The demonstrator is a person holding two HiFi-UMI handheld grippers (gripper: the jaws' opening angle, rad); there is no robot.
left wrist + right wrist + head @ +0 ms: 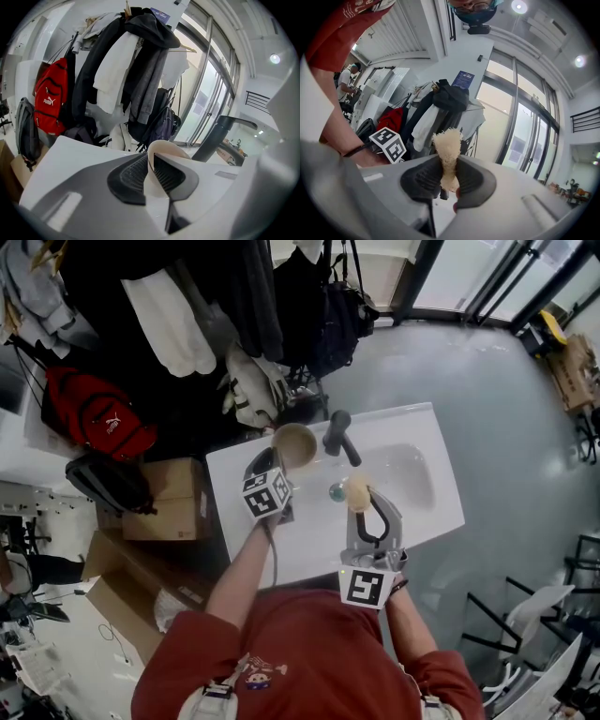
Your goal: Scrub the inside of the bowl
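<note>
Pinching the rim of the bowl (pixel 164 152) just beside the faucet (pixel 339 435), the left gripper (pixel 151 176) holds only a thin edge; the right gripper (pixel 449 176) squeezes the sponge (pixel 447 145) near that faucet; hard scrubbing could, I judge, lever the bowl loose onto the counter (pixel 281 549).

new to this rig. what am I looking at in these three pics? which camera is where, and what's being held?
There is no robot here: a person in a red top holds a two-jaw tool in each hand. The head view looks steeply down from a camera on their head. The other two views come from cameras riding on each tool, looking along its jaws.

Below the person is a white washbasin counter with a dark faucet.

The left tool has the rim of a beige bowl between its jaws; whether they squeeze it is unclear. The right tool is clamped on a fuzzy beige scrub pad.
</note>
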